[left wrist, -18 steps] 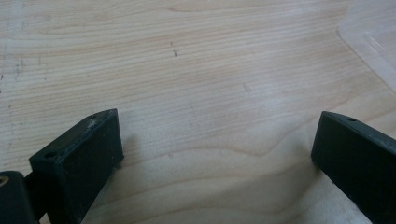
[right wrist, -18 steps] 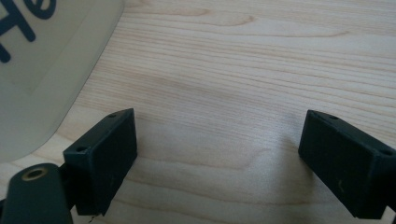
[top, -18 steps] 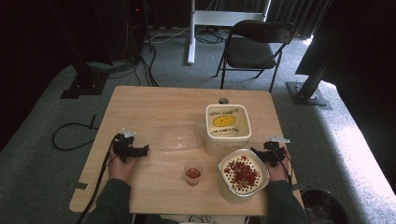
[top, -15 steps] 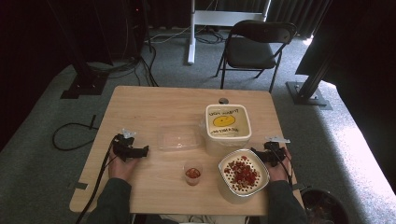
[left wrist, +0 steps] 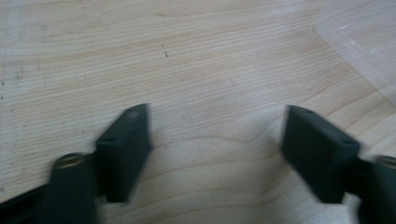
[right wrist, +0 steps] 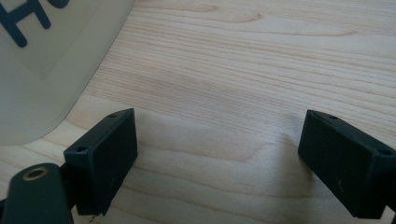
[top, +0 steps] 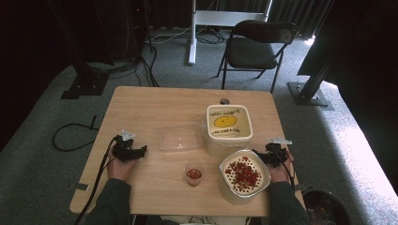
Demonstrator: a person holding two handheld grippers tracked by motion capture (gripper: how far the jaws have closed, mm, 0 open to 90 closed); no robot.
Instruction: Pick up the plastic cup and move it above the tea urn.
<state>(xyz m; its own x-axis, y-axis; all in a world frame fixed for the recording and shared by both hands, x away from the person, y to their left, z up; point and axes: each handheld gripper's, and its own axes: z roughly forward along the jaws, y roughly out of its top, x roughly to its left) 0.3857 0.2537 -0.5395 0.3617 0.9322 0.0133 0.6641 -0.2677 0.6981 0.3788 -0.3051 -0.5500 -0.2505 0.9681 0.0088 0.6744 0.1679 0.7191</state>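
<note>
Both claws sit low on the wooden table (top: 155, 108) with nothing in them: your left gripper (top: 137, 153) has its jaws spread over bare wood, your right gripper (top: 259, 156) likewise gaping wide. Right one's the closer player here, parked just beside the bowl of red and pale pieces (top: 244, 176), jaws pointing toward its rim. White square tub (top: 228, 127) with the yellow smiley label stands just beyond the bowl. Your left has the clear flat lid (top: 179, 138) off its fingertips toward the middle, and the small cup (top: 194, 174) sits between both hands. Grey carpet all round, folding chair (top: 256, 49) behind.
</note>
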